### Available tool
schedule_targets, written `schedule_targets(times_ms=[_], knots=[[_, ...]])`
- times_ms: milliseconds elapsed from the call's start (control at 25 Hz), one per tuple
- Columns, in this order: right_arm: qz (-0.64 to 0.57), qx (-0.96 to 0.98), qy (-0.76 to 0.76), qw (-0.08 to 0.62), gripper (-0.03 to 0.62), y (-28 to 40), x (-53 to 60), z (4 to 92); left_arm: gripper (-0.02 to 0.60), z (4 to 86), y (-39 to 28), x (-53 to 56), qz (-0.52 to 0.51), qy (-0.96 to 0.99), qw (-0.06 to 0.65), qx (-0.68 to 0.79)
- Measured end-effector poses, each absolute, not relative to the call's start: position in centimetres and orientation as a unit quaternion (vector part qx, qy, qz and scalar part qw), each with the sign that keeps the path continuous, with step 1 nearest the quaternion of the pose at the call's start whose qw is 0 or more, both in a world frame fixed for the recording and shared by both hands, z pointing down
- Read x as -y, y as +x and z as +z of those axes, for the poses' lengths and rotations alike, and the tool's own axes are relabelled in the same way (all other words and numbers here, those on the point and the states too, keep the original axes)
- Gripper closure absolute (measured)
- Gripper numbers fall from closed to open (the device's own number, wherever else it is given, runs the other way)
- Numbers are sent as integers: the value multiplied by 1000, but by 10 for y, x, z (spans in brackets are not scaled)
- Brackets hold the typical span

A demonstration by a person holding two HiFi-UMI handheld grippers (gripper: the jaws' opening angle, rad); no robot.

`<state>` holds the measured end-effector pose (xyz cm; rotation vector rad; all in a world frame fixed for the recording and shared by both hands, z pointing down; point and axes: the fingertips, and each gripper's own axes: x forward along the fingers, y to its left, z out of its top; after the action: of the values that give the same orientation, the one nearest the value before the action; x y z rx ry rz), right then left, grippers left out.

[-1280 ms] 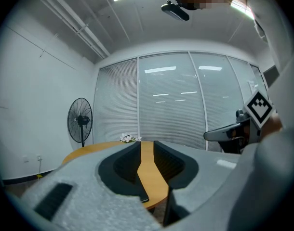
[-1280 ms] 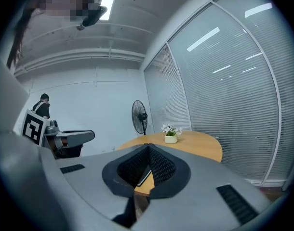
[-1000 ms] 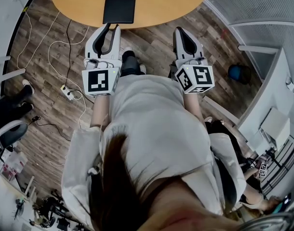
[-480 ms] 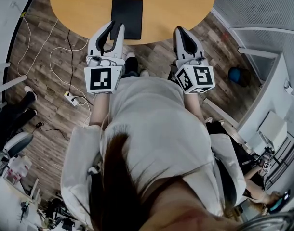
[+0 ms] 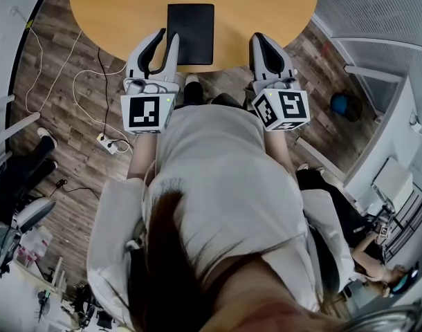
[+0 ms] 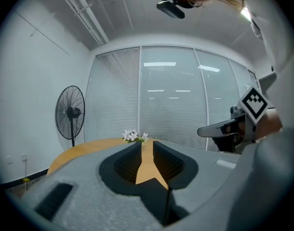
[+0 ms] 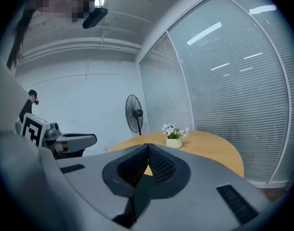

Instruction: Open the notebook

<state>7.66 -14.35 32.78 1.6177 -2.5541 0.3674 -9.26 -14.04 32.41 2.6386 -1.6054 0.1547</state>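
Notebook (image 5: pixel 191 33) lies closed and flat on the tabletop (image 5: pixel 107 12), just ahead of and between both tools, its edge by the left hand-held gripper (image 5: pixel 167 35). A jaw tip could slip off the thin cover, or shove the whole book away. The left jaws stand slightly apart and empty. The right hand-held gripper (image 5: pixel 258 41) is closed on nothing.

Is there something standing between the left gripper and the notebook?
Nothing visible does. The notebook lies closed on the bare table, just beside the tips of the left gripper; the flower pot stands far across the table.
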Motion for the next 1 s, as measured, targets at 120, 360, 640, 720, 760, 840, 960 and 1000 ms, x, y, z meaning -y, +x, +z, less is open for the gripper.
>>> schedule_targets(times_ms=[120, 360, 640, 720, 760, 840, 960, 1000], knots=[[122, 834, 537, 47, 592, 74, 148, 329, 494, 327, -95, 147, 52, 856, 28, 513], [123, 827, 547, 43, 592, 73, 150, 330, 494, 335, -93, 149, 59, 863, 39, 501], [130, 824, 549, 41, 592, 79, 154, 333, 494, 336, -88, 147, 59, 864, 39, 499], [131, 825, 548, 40, 592, 78, 158, 334, 494, 339, -90, 149, 60, 863, 39, 501], [131, 826, 547, 40, 592, 78, 160, 335, 494, 340, -90, 150, 61, 862, 40, 502], [130, 828, 545, 42, 592, 80, 163, 336, 494, 342, -89, 152, 65, 858, 43, 507], [130, 831, 539, 43, 592, 82, 169, 335, 494, 341, -86, 157, 65, 856, 44, 512], [129, 833, 537, 44, 592, 83, 171, 334, 494, 341, -85, 157, 66, 854, 43, 514]])
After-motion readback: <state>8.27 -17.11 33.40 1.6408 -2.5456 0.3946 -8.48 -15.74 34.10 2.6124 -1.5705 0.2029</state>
